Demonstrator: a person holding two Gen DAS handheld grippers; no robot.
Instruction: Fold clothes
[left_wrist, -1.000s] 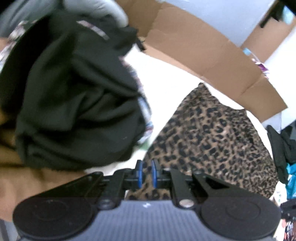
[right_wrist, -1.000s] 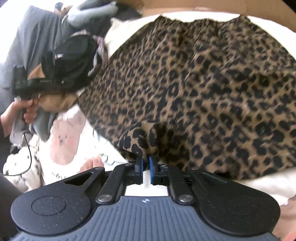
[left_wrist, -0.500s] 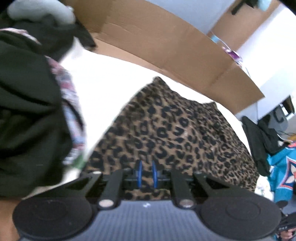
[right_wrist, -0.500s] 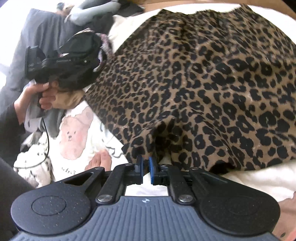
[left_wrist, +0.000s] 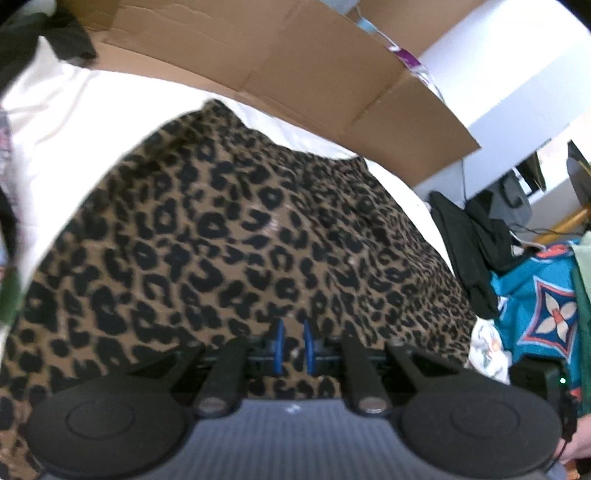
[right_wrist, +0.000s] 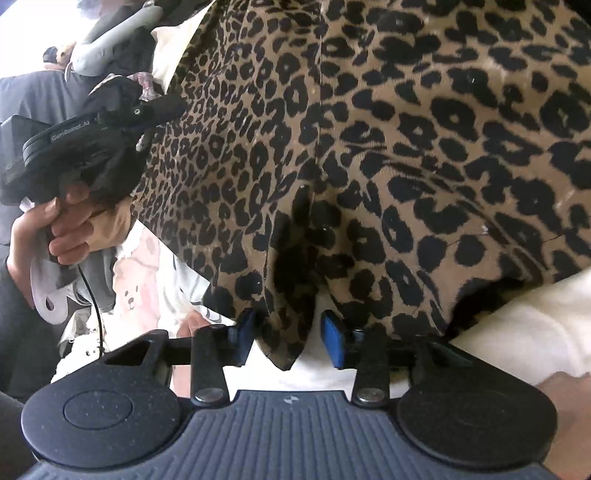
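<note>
A leopard-print garment (left_wrist: 240, 236) lies spread on a white surface (left_wrist: 66, 110). It fills most of the right wrist view (right_wrist: 406, 129). My left gripper (left_wrist: 293, 345) hovers over the garment's near edge with its blue pads a narrow gap apart; nothing shows between them. My right gripper (right_wrist: 290, 338) is open, and a bunched corner of the garment hangs between its blue pads without being pinched. The left gripper also shows in the right wrist view (right_wrist: 85, 147), held by a hand at the garment's left edge.
A cardboard wall (left_wrist: 295, 62) runs along the far side. Dark clothes (left_wrist: 469, 243) and a teal patterned cloth (left_wrist: 535, 295) lie to the right. A white bear-print cloth (right_wrist: 136, 280) and grey and dark clothes (right_wrist: 103, 44) lie to the left.
My right gripper has opened and let go of the garment's corner. My left gripper has swung right, away from the black clothes pile and over the leopard garment.
</note>
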